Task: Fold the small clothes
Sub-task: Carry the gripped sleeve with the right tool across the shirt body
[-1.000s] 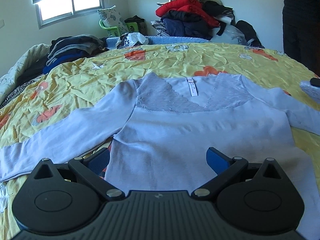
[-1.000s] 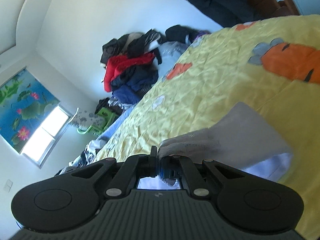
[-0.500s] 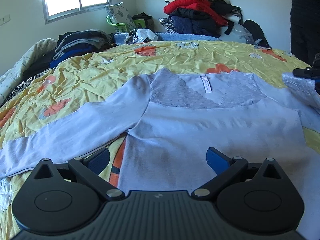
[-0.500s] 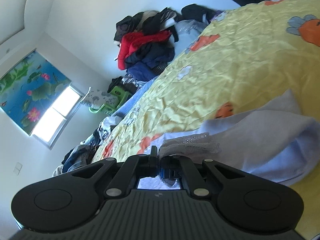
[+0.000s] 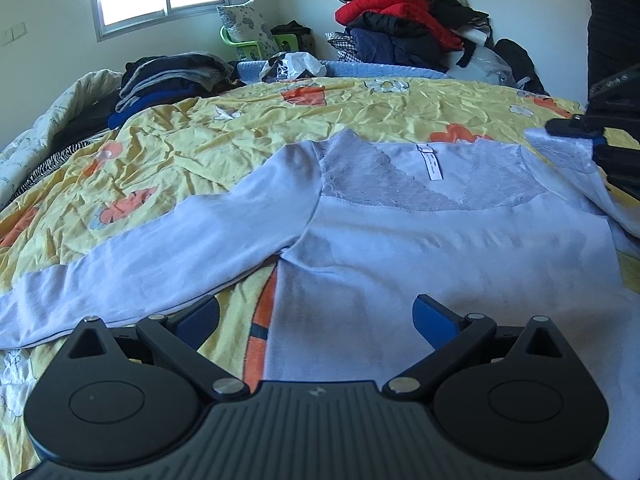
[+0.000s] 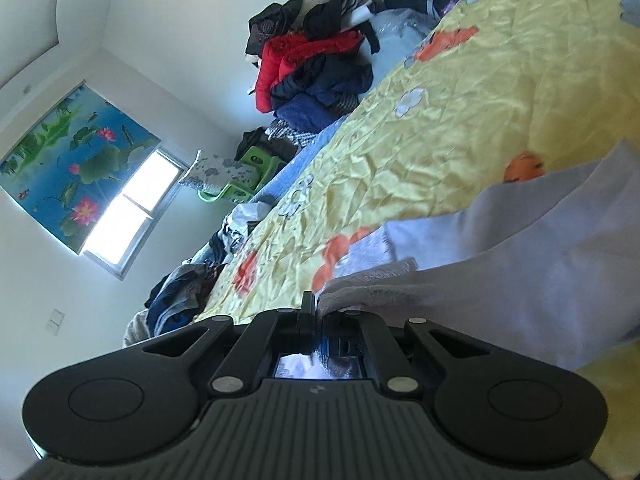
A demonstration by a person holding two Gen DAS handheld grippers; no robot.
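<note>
Bed (image 5: 360, 128), yellow cover, takes up most of what I see. Pale lilac top (image 5: 460, 248) lies flat on it, neck away from me, tag showing at the collar.

Change over the last second: the right sleeve (image 6: 540, 280), out to the side on the cover a moment ago, has come up and inward. Its cuff (image 5: 560, 148) now hangs near the right shoulder of the top, the sleeve doubled in a loose loop behind it. I read this as the first fold under way, sleeve going across the chest; not yet laid down.

Left sleeve (image 5: 160, 256) is spread out to the side, untouched.

My right gripper (image 6: 316, 308): clamped tight on the cuff's lacy edge, held low and nearly level, camera rolled so the bed runs at a slant.

My left gripper (image 5: 316, 320): fingers spread wide, nothing between them, angled down above the hem (image 5: 320, 360) near the side seam. Touching the cloth or not, I can't tell.
</note>
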